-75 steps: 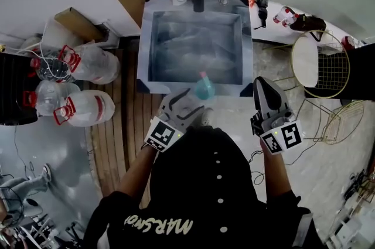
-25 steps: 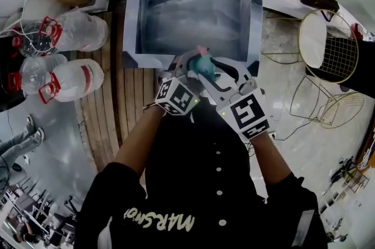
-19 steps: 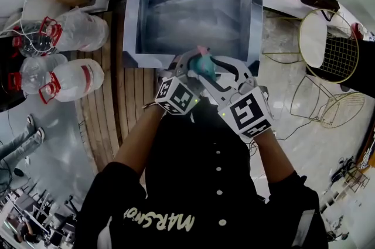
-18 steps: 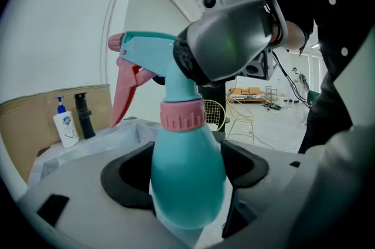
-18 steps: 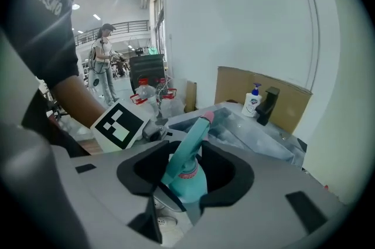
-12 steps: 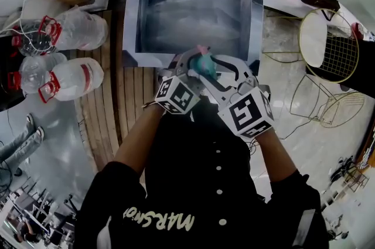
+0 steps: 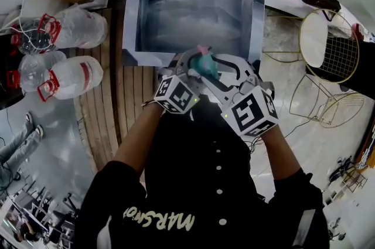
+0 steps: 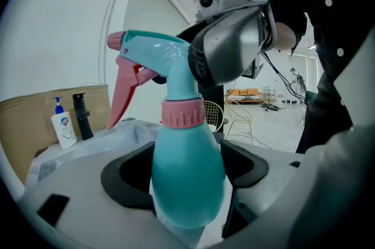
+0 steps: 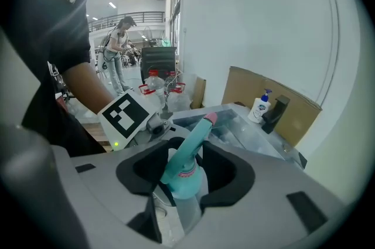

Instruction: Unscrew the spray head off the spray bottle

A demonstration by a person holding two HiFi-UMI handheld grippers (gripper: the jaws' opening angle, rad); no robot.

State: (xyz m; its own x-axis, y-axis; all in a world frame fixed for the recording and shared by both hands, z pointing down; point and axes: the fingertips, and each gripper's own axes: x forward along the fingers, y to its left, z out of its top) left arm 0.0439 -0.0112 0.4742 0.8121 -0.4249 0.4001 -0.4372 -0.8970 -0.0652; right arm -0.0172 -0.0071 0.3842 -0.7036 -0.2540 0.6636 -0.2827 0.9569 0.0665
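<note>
Scene: Seen from above, a person in a black top stands at a steel sink (image 7: pixel 131 19) with a hand-held tool in each hand.
Spray bottle: A teal spray bottle (image 8: pixel 187 177) is held in the air at the near edge of the sink. It sits between the two tools, close to the person's chest.
Spray head: The teal spray head (image 8: pixel 155 51) sits on the bottle's neck, joined to it by a ribbed pink collar (image 8: pixel 183 113). A pink trigger (image 8: pixel 122 95) hangs under the nozzle.
Left tool: The left tool (image 7: pixel 188 68) is clamped on the rounded body of the bottle, below the collar. A dark pad presses on each side, and the bottle rises straight out of the jaws.
Right tool: The right tool (image 7: pixel 215 63) reaches in from the person's right. Its jaws stand part-way apart with the collar and the base of the spray head between them. They are near both sides, but no firm squeeze shows.
Marker cubes: Each tool carries a cube with black-and-white squares, turned up toward the head camera.
Far rim of sink: A white pump bottle (image 9: pixel 258 108) with a blue top and a black tap (image 9: pixel 274 113) stand side by side. Behind them is a brown cardboard sheet (image 9: pixel 258 85).
Floor, left of sink: Large clear water jugs (image 7: pixel 79 28) with red handles lie beside wooden slats (image 7: pixel 111 119).
Floor, right of sink: A gold wire chair (image 7: pixel 328 45) with a round white seat stands there.
Background: In the right gripper view, another person (image 9: pixel 120 48) stands far off in a bright hall.
</note>
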